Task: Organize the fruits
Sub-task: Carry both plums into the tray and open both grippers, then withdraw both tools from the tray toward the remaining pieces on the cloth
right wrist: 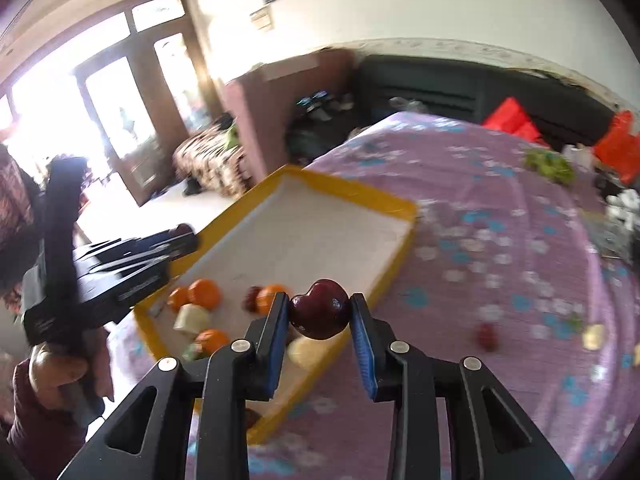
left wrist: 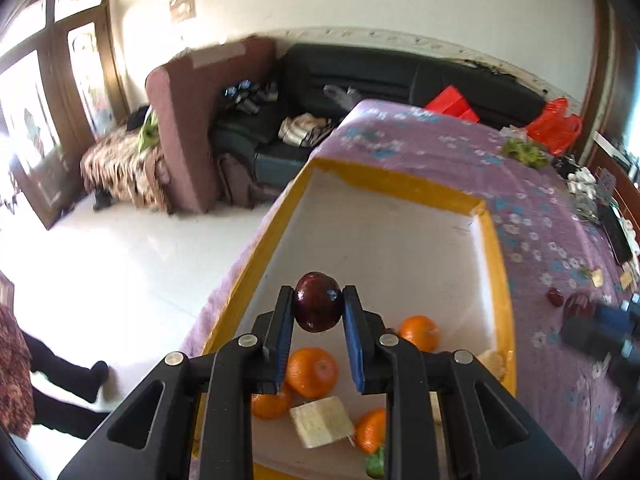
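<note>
- Left gripper (left wrist: 318,304) clamps a dark plum (left wrist: 318,302) above the yellow tray (left wrist: 494,248), oranges (left wrist: 312,372) beneath.
- Right gripper (right wrist: 320,310) pinches another plum (right wrist: 319,314) over the tray's near edge.

Dark red plum (left wrist: 318,302) pinched aloft over yellow-rimmed tray (left wrist: 494,240); second plum (right wrist: 319,314) aloft; oranges (left wrist: 312,372) in tray.

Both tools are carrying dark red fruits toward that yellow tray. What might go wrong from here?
1. The left tool pinches its round dark fruit only at the pad tips, so it might slip out.
2. Dropped from this height, it could hit the oranges in the yellow tray and bruise.
3. The right tool holds its fruit over the tray's near rim, so it might land on the purple cloth.
</note>
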{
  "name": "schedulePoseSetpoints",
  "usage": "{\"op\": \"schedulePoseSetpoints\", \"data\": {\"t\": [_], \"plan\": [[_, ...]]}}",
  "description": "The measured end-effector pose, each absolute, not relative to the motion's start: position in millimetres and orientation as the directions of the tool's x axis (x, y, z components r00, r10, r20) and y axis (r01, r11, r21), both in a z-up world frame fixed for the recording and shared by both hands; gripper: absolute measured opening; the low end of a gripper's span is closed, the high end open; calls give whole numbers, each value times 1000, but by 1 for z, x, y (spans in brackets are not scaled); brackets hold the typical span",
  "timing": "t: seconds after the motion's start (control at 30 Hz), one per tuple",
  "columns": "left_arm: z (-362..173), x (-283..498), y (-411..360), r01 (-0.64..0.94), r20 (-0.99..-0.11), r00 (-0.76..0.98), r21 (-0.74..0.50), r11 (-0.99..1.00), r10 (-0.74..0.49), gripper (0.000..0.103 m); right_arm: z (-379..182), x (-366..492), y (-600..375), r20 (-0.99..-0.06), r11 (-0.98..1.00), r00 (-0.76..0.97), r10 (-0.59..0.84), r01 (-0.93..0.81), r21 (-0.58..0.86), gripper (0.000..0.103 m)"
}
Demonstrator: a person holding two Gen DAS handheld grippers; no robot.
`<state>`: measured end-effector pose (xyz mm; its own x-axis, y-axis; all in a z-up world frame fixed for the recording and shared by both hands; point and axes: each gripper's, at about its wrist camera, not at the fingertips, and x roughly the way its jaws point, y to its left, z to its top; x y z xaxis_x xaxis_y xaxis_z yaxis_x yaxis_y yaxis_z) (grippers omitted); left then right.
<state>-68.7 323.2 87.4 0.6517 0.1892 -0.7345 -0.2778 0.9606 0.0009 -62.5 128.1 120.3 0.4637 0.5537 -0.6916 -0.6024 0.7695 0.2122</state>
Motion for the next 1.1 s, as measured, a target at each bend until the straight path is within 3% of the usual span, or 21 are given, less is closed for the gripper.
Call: {"op": "schedulePoseSetpoints", "data": {"t": [0.3,0.37,0.43,0.5,0.53,0.57,0.63,0.93,1.1], "plan": [[59,-54,341,-304,-779,607,-42,952,160,24,75,-56,192,-768,753,388,509,-633,179,35],[58,-54,345,-316,-782,602,-51,947,159,31,68,-50,197,-777,760,384,499,-625,178,35],[61,-59,346,-323,-775,612,-61,944,159,50,62,-47,199,-783,762,380,493,-622,179,35],[69,-67,344,-329,-756,631,-55,943,176,55,61,-46,200,-784,760,378,492,-626,175,35],[73,-70,343,-329,-747,639,-54,943,180,60,62,-48,202,-780,756,381,497,-631,173,39],[78,-74,341,-329,-738,649,-55,943,184,63,64,-49,201,-775,754,382,502,-633,176,52],[90,-86,336,-329,-715,673,-61,942,189,73,71,-52,197,-755,751,396,523,-632,189,68],[131,-131,284,-250,-614,772,-61,966,161,89,105,-76,156,-674,775,503,540,-609,167,72],[143,-141,247,-181,-603,794,-107,978,81,89,114,-90,108,-644,828,585,492,-543,139,76]]}}
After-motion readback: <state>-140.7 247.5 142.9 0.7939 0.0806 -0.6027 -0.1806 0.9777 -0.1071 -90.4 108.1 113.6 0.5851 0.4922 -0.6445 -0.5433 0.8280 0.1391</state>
